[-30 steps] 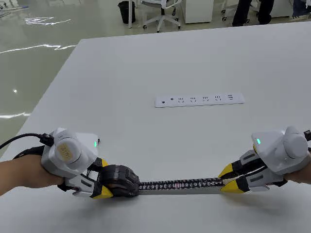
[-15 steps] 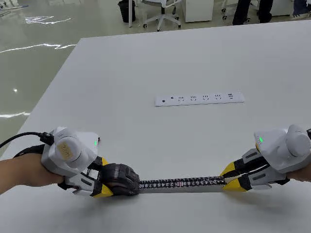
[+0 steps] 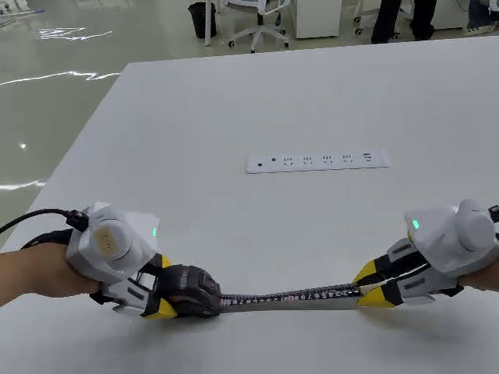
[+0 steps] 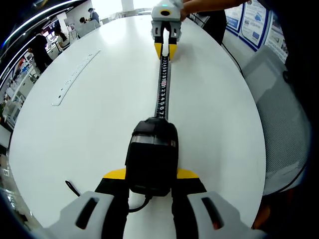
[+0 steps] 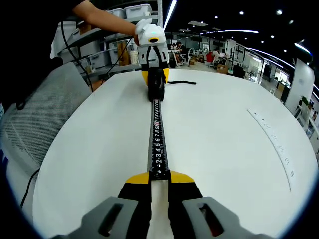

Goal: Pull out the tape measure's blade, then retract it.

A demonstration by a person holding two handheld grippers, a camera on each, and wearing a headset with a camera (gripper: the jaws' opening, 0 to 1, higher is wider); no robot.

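Note:
The black tape measure case [image 3: 189,290] sits near the table's front left edge, and my left gripper [image 3: 165,294] is shut on it; the case [image 4: 151,152] rests between that gripper's yellow-tipped jaws. Its dark numbered blade [image 3: 290,297] is drawn out to the right, just above the white table [image 3: 296,101]. My right gripper [image 3: 368,287] is shut on the blade's end. In the right gripper view the blade [image 5: 157,139] runs from my right gripper [image 5: 159,180] straight to the case [image 5: 156,85]. In the left gripper view the blade [image 4: 163,89] leads to the right gripper [image 4: 165,49].
A white power strip [image 3: 316,161] lies flat in the middle of the table, beyond the blade. A black cable [image 3: 35,218] trails from the left gripper off the table's left edge. Office chairs [image 3: 257,19] and a glossy floor lie past the far edge.
The stretched blade now sags slightly in the middle. Both grippers keep their hold, almost where they were, and the head view has shifted a little.

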